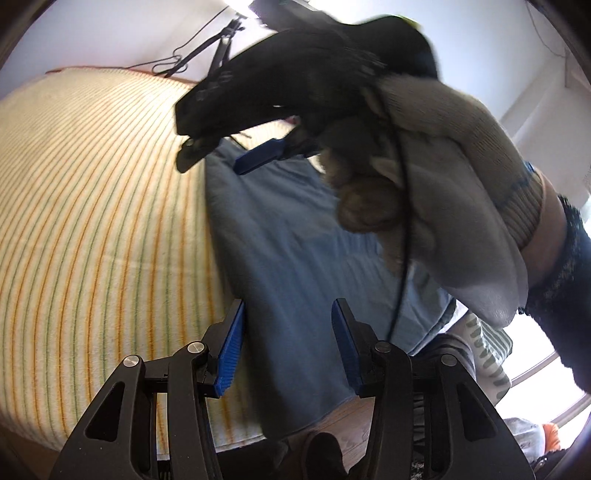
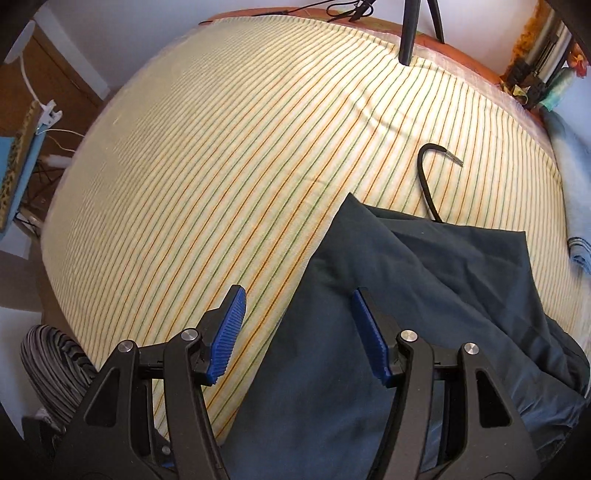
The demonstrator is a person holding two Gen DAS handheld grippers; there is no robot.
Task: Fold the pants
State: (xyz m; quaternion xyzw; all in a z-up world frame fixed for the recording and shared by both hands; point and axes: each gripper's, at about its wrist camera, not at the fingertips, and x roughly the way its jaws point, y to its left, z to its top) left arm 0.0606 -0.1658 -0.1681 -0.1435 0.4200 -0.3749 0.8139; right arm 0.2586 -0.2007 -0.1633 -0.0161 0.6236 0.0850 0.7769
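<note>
On a bed [image 2: 221, 155] spread with a cream sheet striped in orange and green, a pair of dark navy pants [image 2: 424, 295] lies loosely heaped at the lower right of the right wrist view, one pointed corner reaching up toward the middle of the frame and soft creases running across the cloth. The folding looks barely begun: no crisp, squared fold shows, the fabric bunches toward the bed's edge at lower right, and the smoothing and doubling over appear to be left to do. The right tongs [image 2: 299, 332] hover over the near edge of the pants with their blue pads apart and nothing between them, the right pad above the dark cloth and the left pad above bare sheet. In the left wrist view, the left tongs [image 1: 286, 347] stand partly open and empty above a light blue cloth [image 1: 288, 236] lying on the bed; whether this cloth belongs to the job cannot be told. A gloved hand [image 1: 454, 155] in the upper right of that frame carries the other tongs, blurred. A black cord [image 2: 424, 177] with a metal tip curls on the sheet just beyond the pants, and a black stand leg [image 2: 410, 29] rises at the top of the frame.
</note>
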